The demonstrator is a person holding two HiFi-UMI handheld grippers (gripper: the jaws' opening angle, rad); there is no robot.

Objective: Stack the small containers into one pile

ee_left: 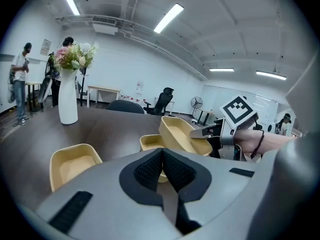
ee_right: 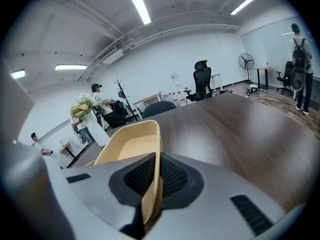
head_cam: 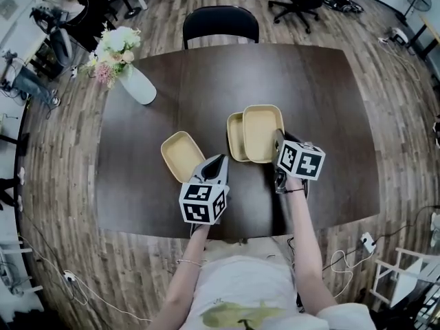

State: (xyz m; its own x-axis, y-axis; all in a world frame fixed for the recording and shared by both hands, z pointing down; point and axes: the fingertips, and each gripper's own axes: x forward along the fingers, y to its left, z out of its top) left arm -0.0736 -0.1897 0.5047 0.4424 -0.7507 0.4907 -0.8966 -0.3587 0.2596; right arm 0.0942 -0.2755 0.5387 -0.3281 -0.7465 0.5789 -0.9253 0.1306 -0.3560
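Right gripper (ee_right: 156, 176): jaws nearly shut, clamped on the rim of the held container (head_cam: 262, 133), tilted over the second container (head_cam: 234, 137), mid bench (head_cam: 323, 102). Left gripper (ee_left: 162, 170): jaws together, empty. Third container (head_cam: 181, 156) sits alone at left. Nothing nested yet, by my reading.

Grey left gripper (head_cam: 221, 159) and right gripper (head_cam: 278, 136); marker cubes (head_cam: 203, 203) (head_cam: 300, 160) (black-and-white); white shirt (head_cam: 237, 280)

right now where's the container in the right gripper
Head view, right of table centre: the held container is gripped by its near rim in the right gripper, raised partly over another container.
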